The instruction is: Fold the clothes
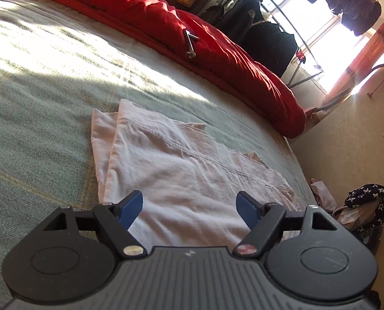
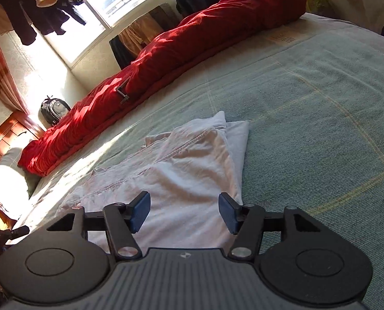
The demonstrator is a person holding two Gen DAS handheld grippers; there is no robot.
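A pale pink garment (image 1: 181, 165) lies folded into a long strip on the green bedspread (image 1: 42, 118). In the left wrist view my left gripper (image 1: 190, 210) hovers over its near end with the blue pads wide apart and nothing between them. The right wrist view shows the same garment (image 2: 189, 170) from the other side, with a stitched hem running across it. My right gripper (image 2: 184, 211) is open just above the near edge of the cloth, and its pads do not press on the fabric.
A rolled red duvet (image 1: 217, 51) with a metal tool (image 1: 190, 44) on it lies along the far side of the bed (image 2: 321, 103). Clothes hang on a rack (image 1: 264, 25) by the bright window. Bags (image 1: 367, 206) sit on the floor beside the bed. A backpack (image 2: 53, 109) stands near a wooden cabinet.
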